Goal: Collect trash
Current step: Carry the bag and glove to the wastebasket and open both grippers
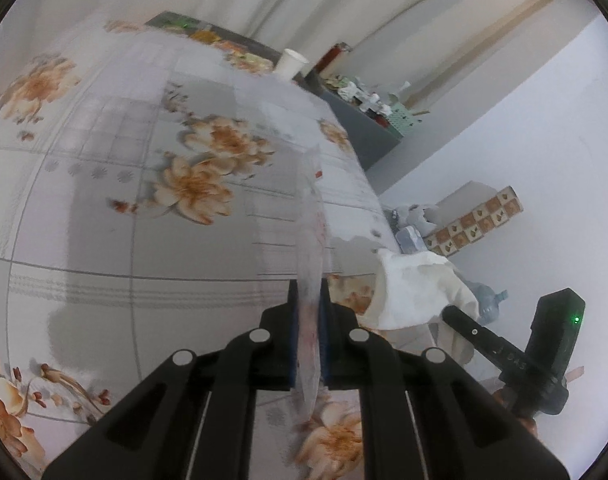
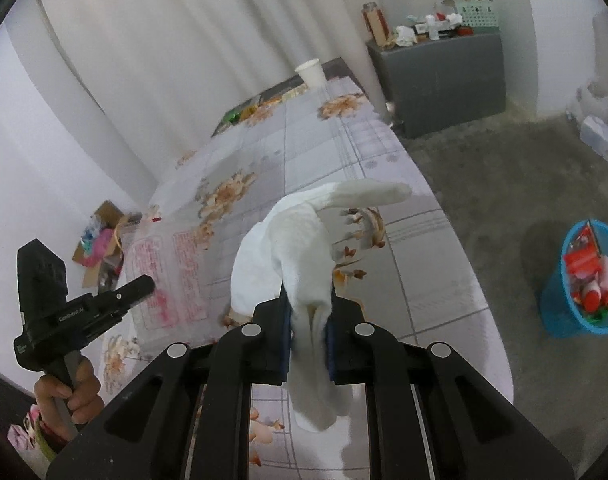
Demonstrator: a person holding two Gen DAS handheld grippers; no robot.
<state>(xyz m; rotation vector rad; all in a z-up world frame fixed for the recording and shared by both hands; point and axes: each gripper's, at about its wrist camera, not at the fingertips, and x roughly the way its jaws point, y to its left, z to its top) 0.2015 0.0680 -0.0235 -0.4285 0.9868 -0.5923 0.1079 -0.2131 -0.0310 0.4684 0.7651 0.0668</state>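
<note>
Between my left gripper's closed pads I pinch a clear plastic wrapper edge-on, its long axis toward twelve o'clock, my right gripper clamps a limp white tissue trailing to one o'clock, both lifted off the floral table probably for the blue bin at three o'clock.

Red print on clear plastic wrapper too blurred to read; contents of blue plastic bin indistinct; clutter on grey cabinet too small to identify
</note>
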